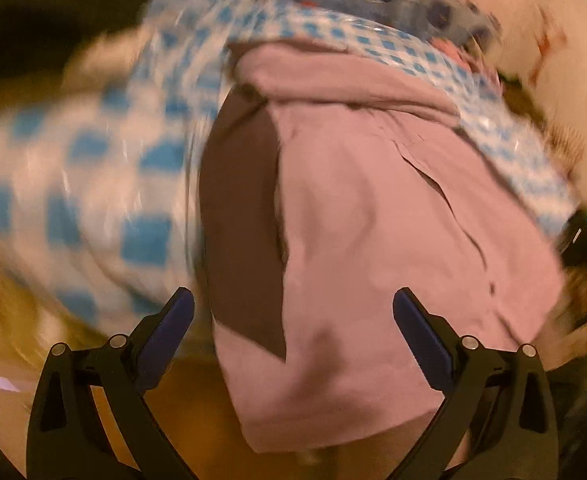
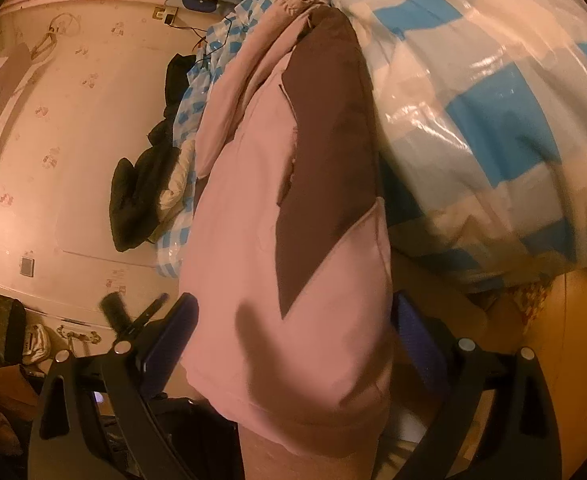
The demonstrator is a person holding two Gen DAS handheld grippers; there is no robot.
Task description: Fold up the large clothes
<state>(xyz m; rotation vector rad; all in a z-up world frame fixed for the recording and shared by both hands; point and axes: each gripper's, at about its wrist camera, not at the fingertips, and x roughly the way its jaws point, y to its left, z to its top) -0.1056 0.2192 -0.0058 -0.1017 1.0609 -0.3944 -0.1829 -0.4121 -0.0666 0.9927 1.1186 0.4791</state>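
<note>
The pink garment (image 1: 373,220) with a brown panel (image 1: 241,200) lies on the checked bed (image 1: 85,184), its long axis running away from both cameras. The left hand-held gripper (image 1: 293,308) and right hand-held gripper (image 2: 293,320) both stand open, straddling its near end.

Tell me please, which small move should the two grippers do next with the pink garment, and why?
Probably close the right gripper on the near end of the pink garment. Its jaws stand open with the cloth lying between them, while the left gripper is also open, above the same garment on the blue checked cover. Nothing is held yet, so a fold cannot begin.
</note>
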